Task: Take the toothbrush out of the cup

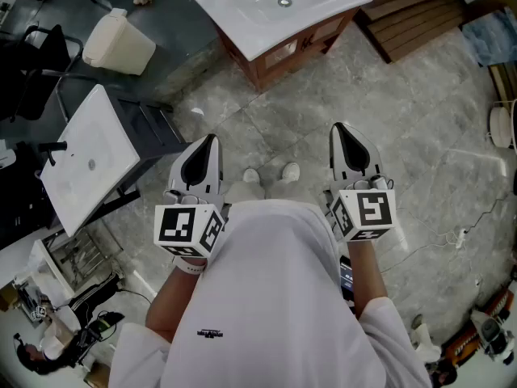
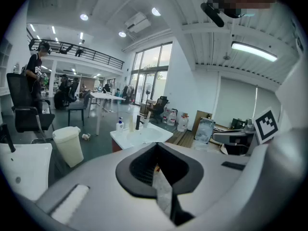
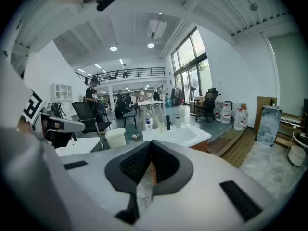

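A white washbasin (image 1: 275, 6) on a wooden cabinet stands a few steps ahead of me, at the top of the head view. In the right gripper view a soap bottle (image 3: 148, 124), a black tap (image 3: 168, 121) and a pale cup (image 3: 178, 122) stand on its back edge. The toothbrush is too small to make out. My left gripper (image 1: 208, 140) and right gripper (image 1: 339, 128) are held at waist height, side by side, pointing toward the basin and far from it. Both have their jaws pressed together with nothing between them.
A white bin (image 1: 119, 43) lies to the left of the basin. A second white basin top (image 1: 89, 164) on a dark stand is at my left. Wooden decking (image 1: 412, 18) runs at the right. Cables (image 1: 456, 237) trail over the marble floor.
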`<state>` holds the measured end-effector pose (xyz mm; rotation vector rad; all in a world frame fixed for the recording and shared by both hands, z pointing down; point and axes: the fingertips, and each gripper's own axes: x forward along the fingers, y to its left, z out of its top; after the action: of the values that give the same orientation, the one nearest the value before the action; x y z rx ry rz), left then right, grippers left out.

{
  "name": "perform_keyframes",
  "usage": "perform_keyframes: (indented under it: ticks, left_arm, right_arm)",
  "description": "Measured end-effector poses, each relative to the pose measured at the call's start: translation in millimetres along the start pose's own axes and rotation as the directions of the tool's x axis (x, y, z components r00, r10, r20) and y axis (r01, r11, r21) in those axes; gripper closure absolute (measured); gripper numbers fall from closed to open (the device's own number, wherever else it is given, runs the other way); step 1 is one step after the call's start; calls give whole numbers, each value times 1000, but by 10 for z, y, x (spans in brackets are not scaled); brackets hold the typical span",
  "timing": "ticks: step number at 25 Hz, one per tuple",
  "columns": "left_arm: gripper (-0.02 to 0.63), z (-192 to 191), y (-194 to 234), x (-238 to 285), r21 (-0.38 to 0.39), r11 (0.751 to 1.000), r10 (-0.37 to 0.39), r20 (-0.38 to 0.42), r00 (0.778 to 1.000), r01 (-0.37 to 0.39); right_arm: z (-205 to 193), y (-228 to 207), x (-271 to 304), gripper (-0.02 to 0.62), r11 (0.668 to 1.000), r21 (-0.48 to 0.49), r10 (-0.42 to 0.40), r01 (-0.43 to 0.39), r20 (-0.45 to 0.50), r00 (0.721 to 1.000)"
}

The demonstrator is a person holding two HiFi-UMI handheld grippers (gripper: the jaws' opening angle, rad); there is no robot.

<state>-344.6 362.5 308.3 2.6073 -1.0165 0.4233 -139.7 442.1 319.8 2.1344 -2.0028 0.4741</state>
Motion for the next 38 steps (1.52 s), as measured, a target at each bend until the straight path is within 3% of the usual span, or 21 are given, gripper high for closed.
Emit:
perform_keyframes:
  ticks: [8, 11, 22, 30, 38]
  left_arm:
    - [600, -89, -604, 54, -1, 1000, -9, -9, 1000, 9]
    - [600, -64, -758, 109, 13, 1000, -6, 0, 1000, 6]
    - [600, 0, -1014, 521, 26, 1000, 12, -15, 1000, -12]
    - [600, 176, -717, 1342, -5, 1000, -3, -24, 1000, 3]
    - [600, 826, -203, 2503, -52, 998, -18, 8, 1000, 18]
  right_arm:
    - [43, -375, -393, 589, 1000, 8, 9, -9, 38, 999]
    - [-27, -505, -455, 589, 998, 54, 31, -33, 31, 999]
    - [52, -1013, -418, 589, 996, 71, 41, -46, 73, 996]
    - [223, -1272, 373, 589, 998, 44, 51, -54, 61, 997]
    - [907, -1604, 1586, 589, 998, 13, 56, -56, 59, 997]
